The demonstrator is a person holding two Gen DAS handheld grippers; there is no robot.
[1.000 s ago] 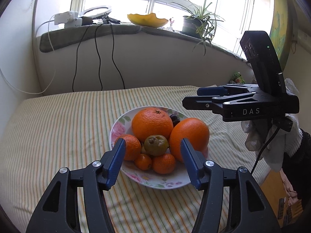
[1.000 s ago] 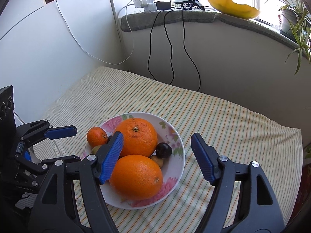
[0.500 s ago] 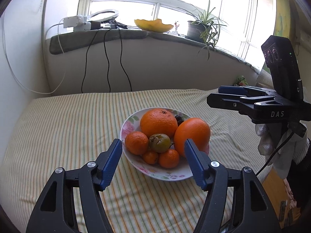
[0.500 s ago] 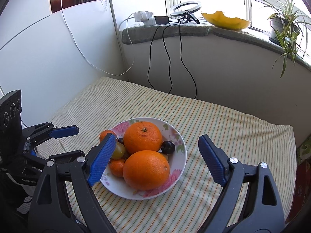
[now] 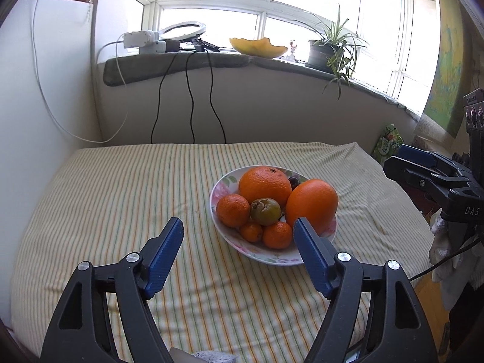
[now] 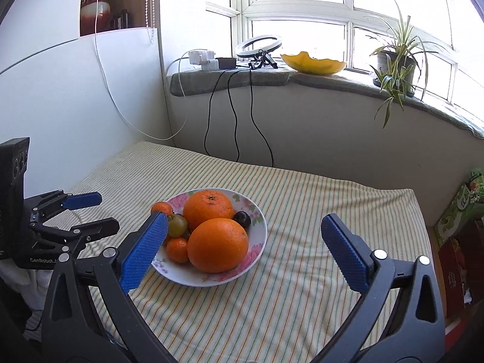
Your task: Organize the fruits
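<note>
A floral plate (image 5: 266, 257) (image 6: 211, 279) rests on the striped cloth with fruit heaped on it. On it lie two large oranges (image 5: 311, 202) (image 6: 217, 245), several small tangerines (image 5: 233, 210), a greenish fruit (image 5: 265, 211) (image 6: 177, 225) and a dark round fruit (image 6: 243, 219). My left gripper (image 5: 237, 225) hovers short of the plate's near-left side, its jaws opening with nothing between the pads. My right gripper (image 6: 244, 220) is held back from the plate's near-right side, its jaws opening very wide and gripping nothing. Each gripper shows at the edge of the other's view (image 5: 396, 160) (image 6: 104, 213).
The striped cloth (image 5: 121, 199) spreads to the left and front of the plate. The windowsill behind carries a ring light (image 6: 258, 45), a power strip (image 5: 142, 40), a yellow bowl (image 6: 313, 63) and a potted plant (image 6: 393, 60). Black cables (image 5: 190, 103) hang down the wall. A green box (image 6: 459, 208) stands at the right.
Both grippers have drawn back from the plate, which now looks smaller and farther off. Both pairs of jaws have spread wider. The fruit has not moved.
</note>
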